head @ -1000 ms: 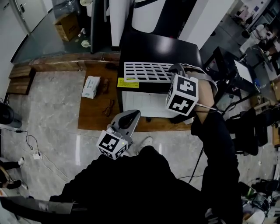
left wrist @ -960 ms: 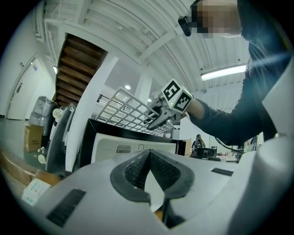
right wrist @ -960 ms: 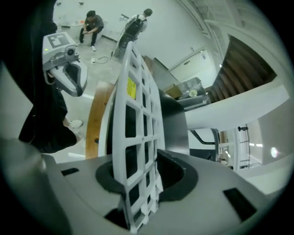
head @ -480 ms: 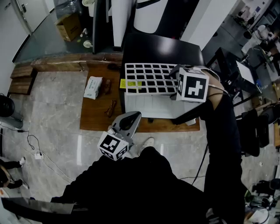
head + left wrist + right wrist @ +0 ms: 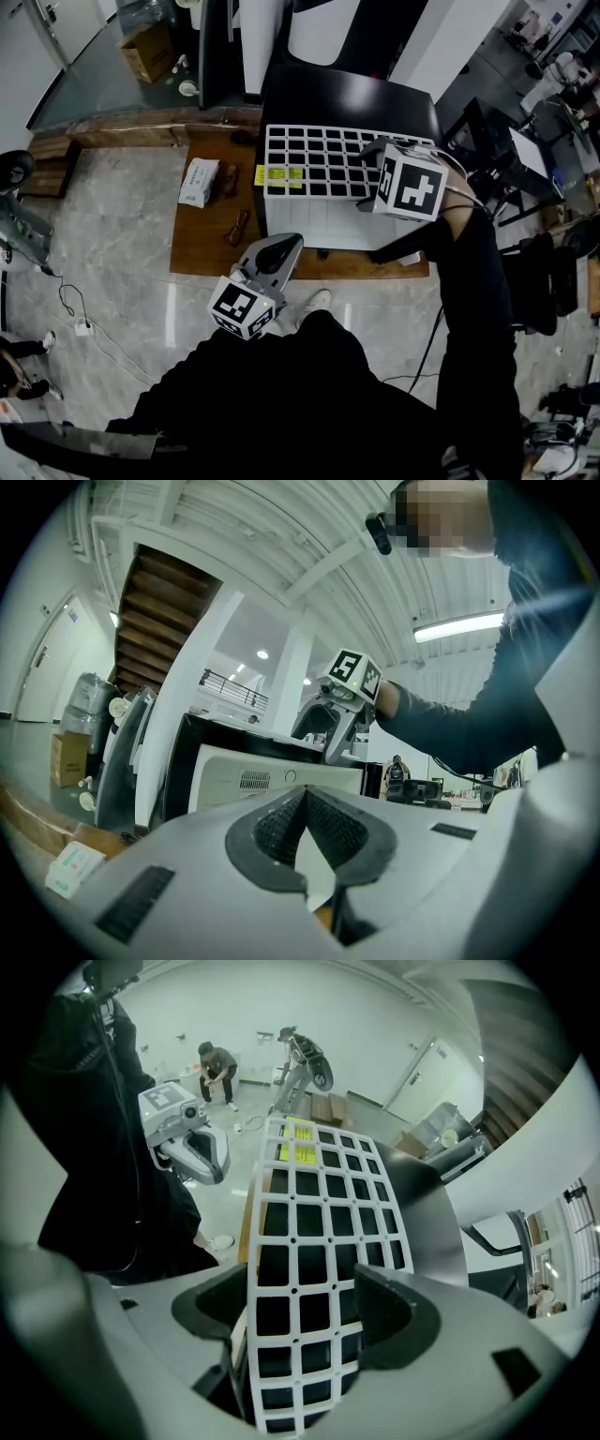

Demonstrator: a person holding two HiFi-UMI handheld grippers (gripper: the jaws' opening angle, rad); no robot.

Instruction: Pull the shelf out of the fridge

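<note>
The white grid shelf [image 5: 319, 161] is out of the fridge [image 5: 352, 98]. It lies flat on the fridge's black top, and its near edge overhangs the white front. A yellow label [image 5: 279, 174] sits at the shelf's left corner in the head view. No view shows the inside of the fridge, so what it holds cannot be told.

The right hand-held gripper [image 5: 373, 155] points steeply down over the right end of the shelf. Its jaws have just been opening and now stand wide apart, released. In the right gripper view the shelf [image 5: 319, 1194] runs between the jaws of the right hand-held gripper [image 5: 300, 1312], and the pads do not clamp it. The dark fridge top [image 5: 431, 1213] shows through the grid holes and beside the shelf.

The left hand-held gripper [image 5: 279, 251] is held level in front of the fridge, well apart from the shelf. It is clenched: in the left gripper view its pads [image 5: 281, 827] meet at the tip with nothing between them.

The fridge stands on a low wooden platform [image 5: 202, 253] on the grey floor [image 5: 112, 244]. A tissue pack [image 5: 197, 181] and a pair of glasses [image 5: 234, 228] lie on the platform left of the fridge. A cardboard box [image 5: 148, 52] stands further back, and its contents cannot be made out.
</note>
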